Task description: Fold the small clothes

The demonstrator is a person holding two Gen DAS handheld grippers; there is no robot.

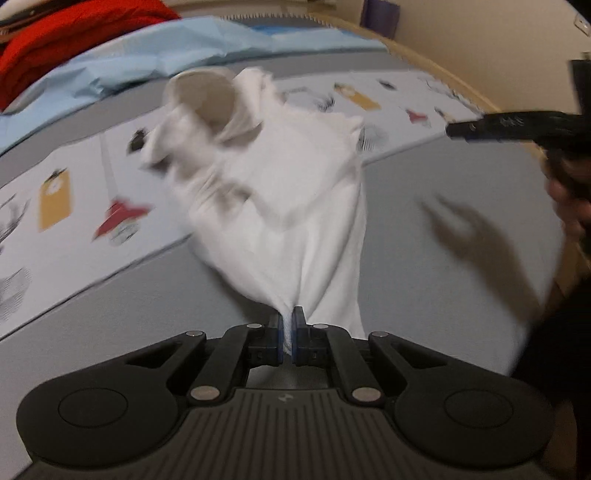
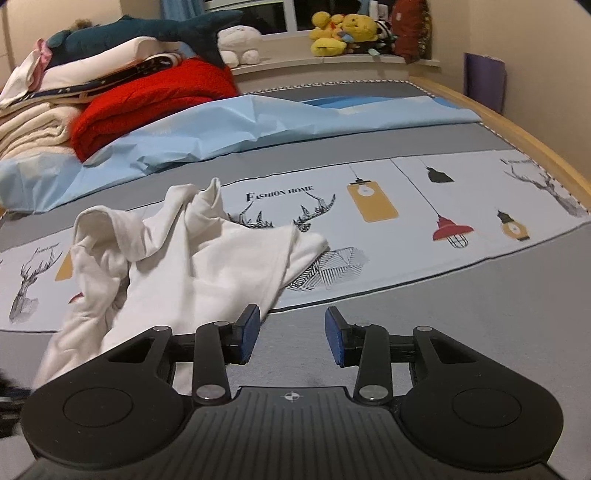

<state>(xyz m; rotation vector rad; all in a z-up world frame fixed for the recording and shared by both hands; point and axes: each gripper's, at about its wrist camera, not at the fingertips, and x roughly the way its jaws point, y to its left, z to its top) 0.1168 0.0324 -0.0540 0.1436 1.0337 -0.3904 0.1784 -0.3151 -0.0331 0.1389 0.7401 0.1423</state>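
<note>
A small white garment [image 1: 280,192] lies crumpled on the grey printed bedspread [image 1: 424,258]. My left gripper [image 1: 287,332] is shut on a near edge of it, the cloth pinched between the blue pads and fanning out ahead. The picture is blurred by motion. In the right wrist view the same white garment [image 2: 184,258] lies left of centre, and my right gripper [image 2: 291,339] stands open above grey bedspread [image 2: 443,314] with nothing between its pads; its left finger [image 2: 247,332] is close to the garment's near corner. The right gripper also shows from the side at the right edge of the left wrist view [image 1: 454,131].
A light blue sheet [image 2: 258,125] lies across the bed behind the garment. A red blanket [image 2: 155,96] and piled bedding sit at the back left, with soft toys [image 2: 343,33] on the window ledge. The bed's wooden rim [image 2: 517,125] runs along the right.
</note>
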